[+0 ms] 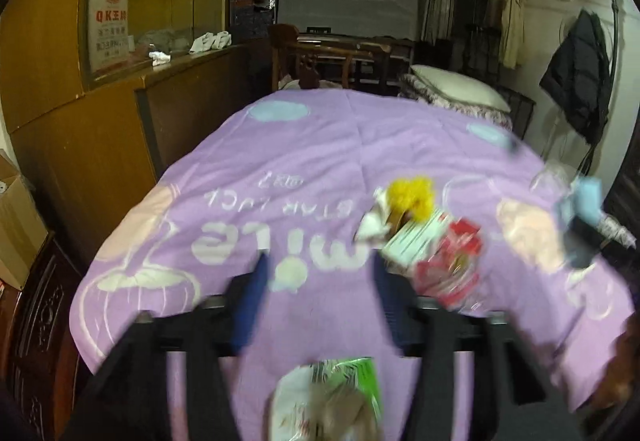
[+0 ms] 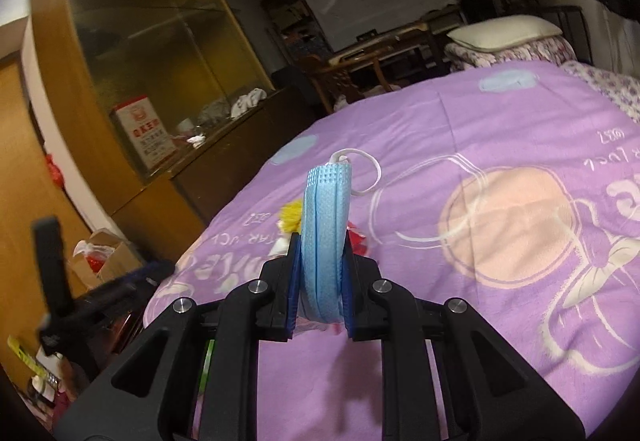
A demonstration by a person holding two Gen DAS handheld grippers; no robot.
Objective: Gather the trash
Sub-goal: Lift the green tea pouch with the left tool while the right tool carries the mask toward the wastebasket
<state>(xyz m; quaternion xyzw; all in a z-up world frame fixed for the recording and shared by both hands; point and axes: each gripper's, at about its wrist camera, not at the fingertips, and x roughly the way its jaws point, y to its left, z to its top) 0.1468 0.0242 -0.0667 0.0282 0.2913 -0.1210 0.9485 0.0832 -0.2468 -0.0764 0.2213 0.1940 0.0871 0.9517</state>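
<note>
My right gripper (image 2: 320, 241) is shut on a folded light-blue face mask (image 2: 324, 209), which stands upright between the blue pads with its white ear loop (image 2: 370, 171) hanging over the top. The left wrist view shows this mask (image 1: 586, 197) at the right, raised above the purple blanket (image 1: 320, 145). My left gripper (image 1: 320, 273) hovers over the blanket, blurred, jaws apart, with only blanket between the tips. Just ahead to its right lie a yellow fluffy scrap (image 1: 414, 195), a white-green striped packet (image 1: 416, 241) and a red wrapper (image 1: 452, 265). A green-white wrapper (image 1: 332, 397) shows beneath the left gripper.
A wooden cabinet with glass doors (image 1: 120, 41) runs along the bed's left side, with a cardboard box (image 1: 16, 225) beside it. A pillow (image 1: 456, 85) lies at the far end, a desk and chair (image 1: 340, 53) stand beyond, and a dark coat (image 1: 580, 77) hangs at the right.
</note>
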